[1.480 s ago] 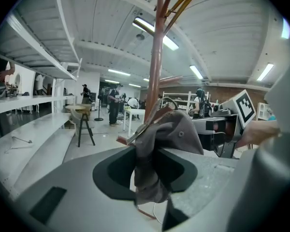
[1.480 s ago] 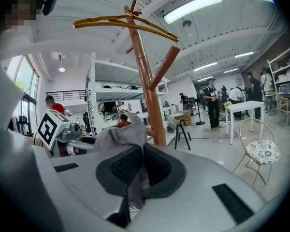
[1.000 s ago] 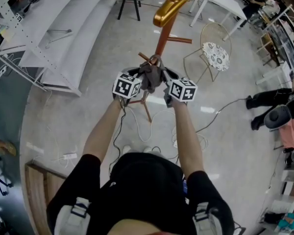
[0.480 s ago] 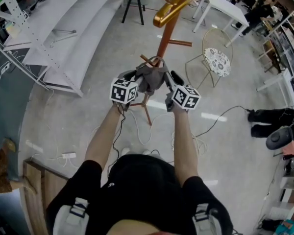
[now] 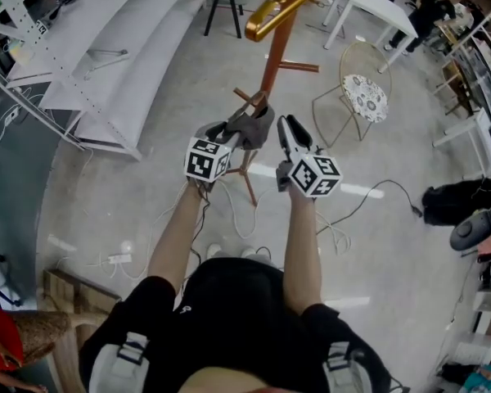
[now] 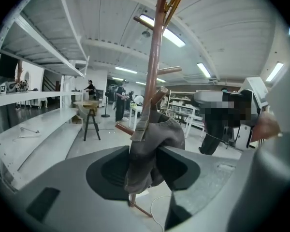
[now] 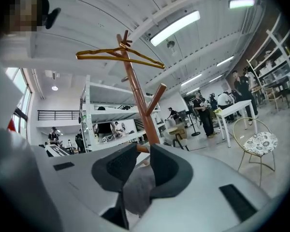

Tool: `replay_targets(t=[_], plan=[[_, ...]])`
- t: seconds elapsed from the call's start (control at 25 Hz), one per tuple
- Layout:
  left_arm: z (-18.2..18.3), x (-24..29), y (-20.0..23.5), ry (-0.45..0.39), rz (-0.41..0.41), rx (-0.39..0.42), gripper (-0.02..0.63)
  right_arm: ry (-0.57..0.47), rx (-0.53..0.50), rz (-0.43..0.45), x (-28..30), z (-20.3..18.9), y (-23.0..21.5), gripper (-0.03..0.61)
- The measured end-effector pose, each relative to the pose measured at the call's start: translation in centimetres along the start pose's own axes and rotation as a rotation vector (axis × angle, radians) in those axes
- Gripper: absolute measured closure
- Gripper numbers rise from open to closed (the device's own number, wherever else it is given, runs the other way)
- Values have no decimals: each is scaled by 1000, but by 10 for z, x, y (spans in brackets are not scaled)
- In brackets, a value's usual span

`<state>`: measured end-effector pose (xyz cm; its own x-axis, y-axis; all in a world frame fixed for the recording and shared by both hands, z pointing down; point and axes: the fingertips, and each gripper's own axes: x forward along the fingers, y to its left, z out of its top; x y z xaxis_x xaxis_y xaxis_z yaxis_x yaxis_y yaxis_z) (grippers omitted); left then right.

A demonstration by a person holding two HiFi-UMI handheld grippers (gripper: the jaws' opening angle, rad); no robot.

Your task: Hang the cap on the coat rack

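A grey cap (image 5: 252,126) hangs on a low peg of the brown wooden coat rack (image 5: 272,56), whose top carries a gold hanger (image 5: 278,6). My left gripper (image 5: 222,129) sits at the cap's left side. In the left gripper view the cap (image 6: 159,132) droops between its jaws, which are opening and stand wide around the cloth. My right gripper (image 5: 288,128) is just right of the cap and apart from it. Its jaws are closing with nothing between them; the cap (image 7: 137,190) shows below them, the rack pole (image 7: 137,95) beyond.
A wire chair with a patterned seat (image 5: 362,97) stands right of the rack, a white table (image 5: 376,2) behind it. White shelving (image 5: 106,47) fills the left. Cables (image 5: 229,211) trail on the floor by the rack's foot. A person's dark shoes (image 5: 454,203) show at far right.
The right gripper has let go of the cap and drawn back to the right. The left jaws have spread wider. The cap stays on the peg.
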<state>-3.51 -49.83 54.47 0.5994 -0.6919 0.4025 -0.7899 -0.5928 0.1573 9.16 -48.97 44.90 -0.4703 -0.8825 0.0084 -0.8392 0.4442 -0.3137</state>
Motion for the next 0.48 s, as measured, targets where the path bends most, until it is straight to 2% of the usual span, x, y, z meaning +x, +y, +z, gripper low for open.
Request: replay_targets(t=[0.24,0.36,0.48], plan=[[24,-33,-1,-146,29,-87,451,-46,-1,12,-18,11,7,525],[48,-52,-2,-244,37,-114,453,-88,-7,12,-25,20,8,565],[77,-69,-5,-332,46,-121,458,-114,-47,11,-29,33,12,577]])
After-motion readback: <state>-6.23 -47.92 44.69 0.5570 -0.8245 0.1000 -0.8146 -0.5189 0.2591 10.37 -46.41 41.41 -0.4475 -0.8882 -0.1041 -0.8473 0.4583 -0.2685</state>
